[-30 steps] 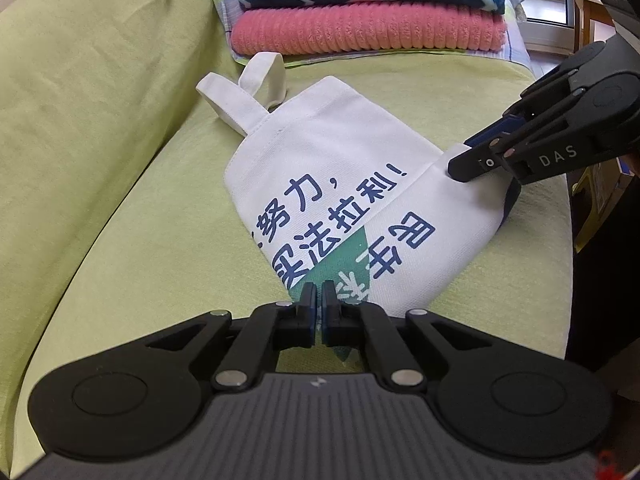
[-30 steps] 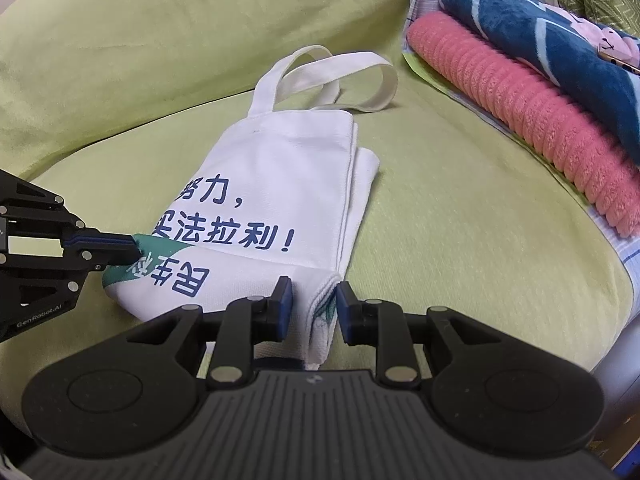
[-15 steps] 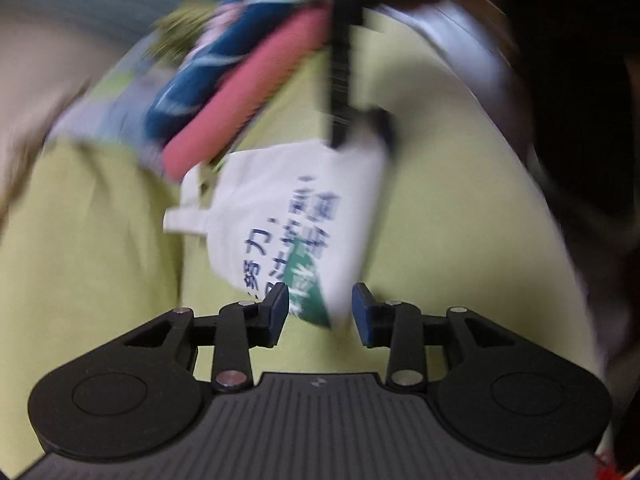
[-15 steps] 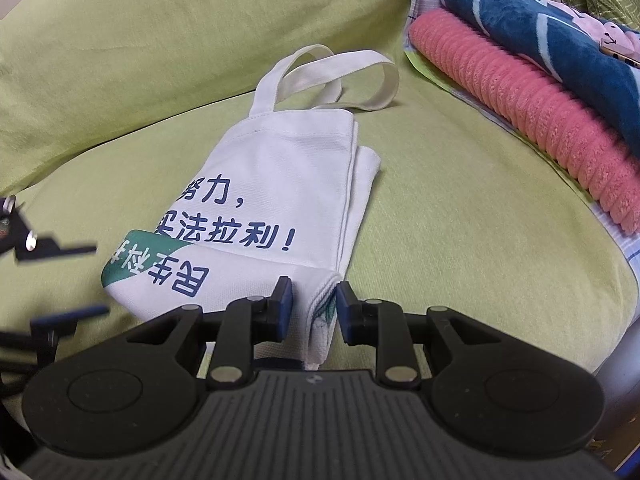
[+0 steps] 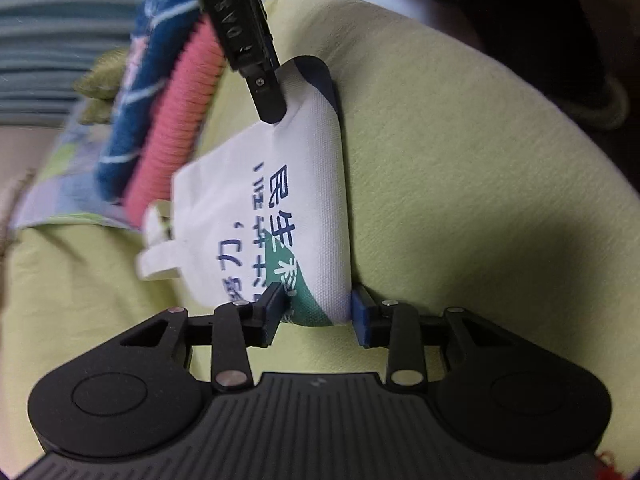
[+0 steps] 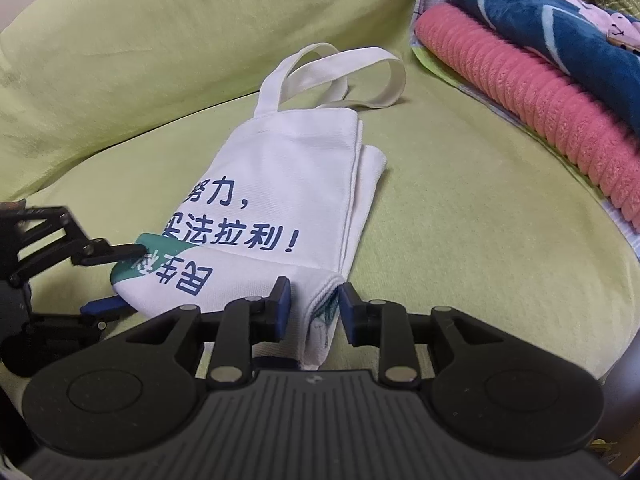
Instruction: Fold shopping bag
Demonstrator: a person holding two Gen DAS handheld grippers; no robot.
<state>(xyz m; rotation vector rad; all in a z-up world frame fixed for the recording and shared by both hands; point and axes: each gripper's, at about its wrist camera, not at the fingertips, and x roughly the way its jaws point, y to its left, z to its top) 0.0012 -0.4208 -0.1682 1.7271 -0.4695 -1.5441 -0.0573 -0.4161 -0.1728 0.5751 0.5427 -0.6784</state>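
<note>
A white shopping bag (image 6: 288,184) with blue print and a green corner lies folded lengthwise on the green sofa seat (image 6: 460,240), its bottom end turned up over the print. Its handles (image 6: 340,68) point toward the backrest. My right gripper (image 6: 314,306) is shut on the thick folded edge at the bag's near end; in the left wrist view it (image 5: 270,110) pinches the bag (image 5: 280,200) at its far corner. My left gripper (image 5: 318,312) is open, rolled on its side, with the green corner (image 5: 308,304) between its fingers. In the right wrist view it (image 6: 114,278) straddles that corner.
A pink ribbed towel (image 6: 540,120) and a blue blanket (image 6: 560,40) are stacked on the sofa to the right of the bag. The sofa backrest (image 6: 160,40) rises behind the handles. The seat's front edge (image 6: 600,360) drops off at the near right.
My left gripper has opened, letting go of the green corner, and rolled onto its side around it. The right gripper and the bag have stayed put.
</note>
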